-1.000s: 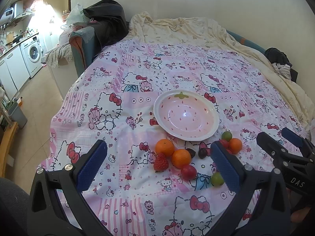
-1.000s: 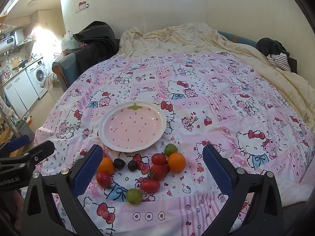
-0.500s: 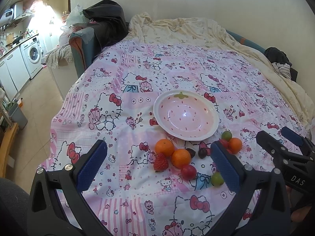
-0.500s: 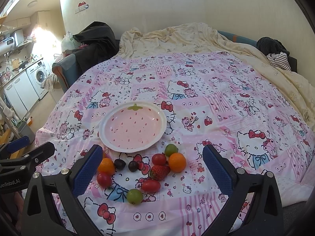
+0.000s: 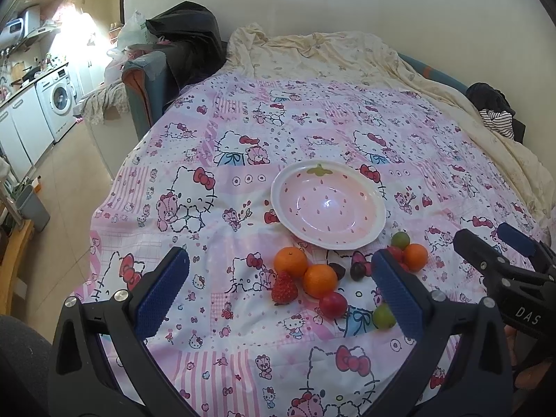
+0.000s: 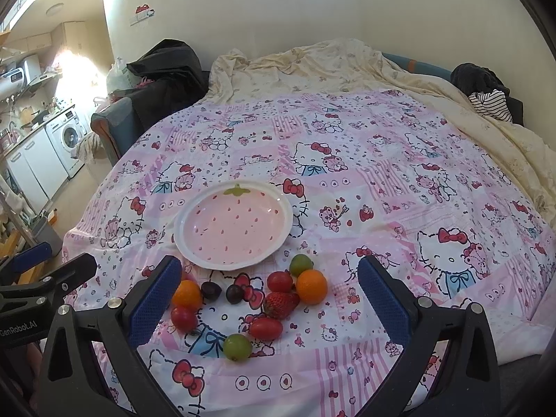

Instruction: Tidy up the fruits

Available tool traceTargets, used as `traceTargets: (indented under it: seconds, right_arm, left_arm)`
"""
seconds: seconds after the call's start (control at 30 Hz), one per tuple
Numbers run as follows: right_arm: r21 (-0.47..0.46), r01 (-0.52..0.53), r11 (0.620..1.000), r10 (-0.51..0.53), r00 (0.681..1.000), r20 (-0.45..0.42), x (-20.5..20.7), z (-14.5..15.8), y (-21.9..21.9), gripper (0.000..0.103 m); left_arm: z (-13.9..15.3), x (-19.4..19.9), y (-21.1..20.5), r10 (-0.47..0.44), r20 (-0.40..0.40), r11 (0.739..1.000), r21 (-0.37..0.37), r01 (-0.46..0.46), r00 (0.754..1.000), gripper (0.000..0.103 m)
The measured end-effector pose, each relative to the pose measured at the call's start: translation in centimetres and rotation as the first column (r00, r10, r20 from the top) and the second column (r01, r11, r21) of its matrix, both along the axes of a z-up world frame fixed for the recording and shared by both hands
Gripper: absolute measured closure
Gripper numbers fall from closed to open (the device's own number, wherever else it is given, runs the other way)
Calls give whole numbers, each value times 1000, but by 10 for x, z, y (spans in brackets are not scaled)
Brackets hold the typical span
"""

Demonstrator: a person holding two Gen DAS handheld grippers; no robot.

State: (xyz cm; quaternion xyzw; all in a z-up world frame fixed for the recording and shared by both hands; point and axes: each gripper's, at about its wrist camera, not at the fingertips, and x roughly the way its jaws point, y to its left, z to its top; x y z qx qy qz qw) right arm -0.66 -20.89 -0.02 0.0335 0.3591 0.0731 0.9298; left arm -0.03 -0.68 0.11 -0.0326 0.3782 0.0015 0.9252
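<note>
Right gripper (image 6: 269,288) is held over the bed (image 6: 399,173), jaws spread wide, nothing gripped. Loose fruits (image 6: 278,304) are scattered just before an empty strawberry plate (image 6: 180,239).

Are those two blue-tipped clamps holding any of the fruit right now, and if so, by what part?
No, nothing is held. The left gripper and right gripper both hang open above the fruit, which all lies on the bedspread beside the empty plate.

One plate (image 6: 233,225), three oranges (image 5: 290,261), two strawberries (image 6: 280,304), two green fruits (image 6: 237,347), two dark plums (image 6: 211,290).
</note>
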Motion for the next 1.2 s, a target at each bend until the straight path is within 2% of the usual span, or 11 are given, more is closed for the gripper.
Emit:
traceTargets:
  seconds: [1.2]
  right_arm:
    - [10,0,1000,0,1000,-2,3,-3,0,0]
  left_arm:
    - [-4,0,5,13,-17,1000,-3,-13,1000,0]
